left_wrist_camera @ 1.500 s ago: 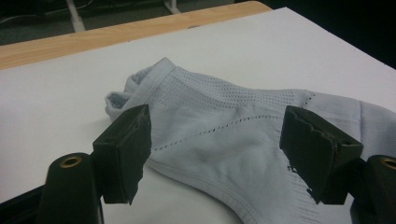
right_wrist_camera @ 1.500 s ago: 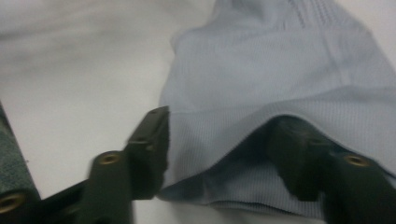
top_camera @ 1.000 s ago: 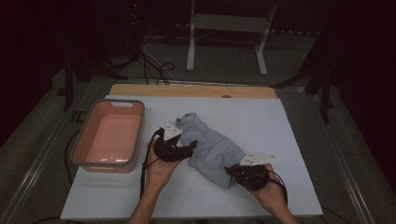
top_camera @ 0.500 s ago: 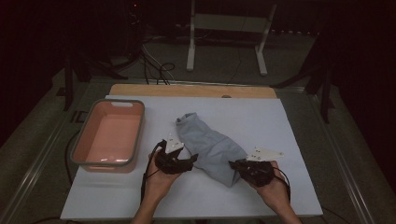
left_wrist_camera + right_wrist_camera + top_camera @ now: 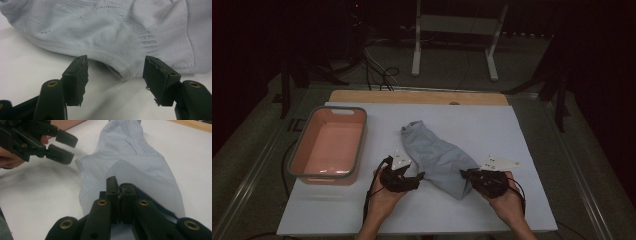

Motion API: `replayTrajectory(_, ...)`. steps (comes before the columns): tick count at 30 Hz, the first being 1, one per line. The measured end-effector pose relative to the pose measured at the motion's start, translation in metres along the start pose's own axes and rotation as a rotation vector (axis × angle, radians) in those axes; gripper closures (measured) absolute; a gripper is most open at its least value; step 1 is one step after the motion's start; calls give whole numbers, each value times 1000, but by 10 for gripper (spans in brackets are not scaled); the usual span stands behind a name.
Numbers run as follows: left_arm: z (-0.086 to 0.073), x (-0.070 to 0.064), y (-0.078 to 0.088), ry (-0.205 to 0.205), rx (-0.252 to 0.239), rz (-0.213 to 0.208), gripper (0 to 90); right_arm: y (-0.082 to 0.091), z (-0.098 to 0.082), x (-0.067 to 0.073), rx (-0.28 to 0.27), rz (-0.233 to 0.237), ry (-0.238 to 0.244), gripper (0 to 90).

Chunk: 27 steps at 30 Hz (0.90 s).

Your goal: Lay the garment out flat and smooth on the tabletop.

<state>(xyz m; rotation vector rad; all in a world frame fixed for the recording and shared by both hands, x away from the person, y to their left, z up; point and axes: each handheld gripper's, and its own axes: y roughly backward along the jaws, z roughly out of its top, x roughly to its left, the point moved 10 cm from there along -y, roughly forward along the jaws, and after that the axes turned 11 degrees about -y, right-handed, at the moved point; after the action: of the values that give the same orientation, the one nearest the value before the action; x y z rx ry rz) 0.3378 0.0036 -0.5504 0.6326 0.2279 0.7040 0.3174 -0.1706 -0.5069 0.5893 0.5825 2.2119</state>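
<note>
A pale blue garment (image 5: 438, 157) lay on the white tabletop (image 5: 522, 135). The right gripper (image 5: 468, 176) pinched its near end; the left gripper (image 5: 418, 178), jaws apart and just closing, faced its hem. A pink tub (image 5: 356, 150) stood nearby.

Pale blue knitted cloth garment (image 5: 120, 32) with ribbed hems and tiny perforations; matt white table cover (image 5: 522, 130); smooth pink plastic tub (image 5: 328, 145).

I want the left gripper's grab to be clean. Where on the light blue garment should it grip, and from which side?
Probably the ribbed hem edge of the garment, from its open left side: that edge bulges toward the left gripper, whose jaws stand apart just short of it. The right gripper pins the near end.
</note>
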Motion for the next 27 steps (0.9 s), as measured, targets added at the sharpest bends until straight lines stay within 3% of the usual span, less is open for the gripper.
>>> replayTrajectory(12,-15,-16,-16,-29,72,-67,452,4,4,-5,-20,-11,-12,878)
replayTrajectory(20,-4,-20,-16,-78,60,-67,774,5,2,-5,-13,-9,-5,877)
replayTrajectory(21,1,-19,-14,-87,46,-70,774,6,2,-5,-12,-13,-1,875)
replayTrajectory(23,7,-18,-11,-92,25,-68,841,9,1,-6,-3,-15,3,833)
replayTrajectory(25,12,-16,-7,-95,11,-70,853,12,1,-7,-2,-13,2,728)
replayTrajectory(27,17,-12,-4,-94,-4,-60,855,15,2,-8,-10,-15,4,680)
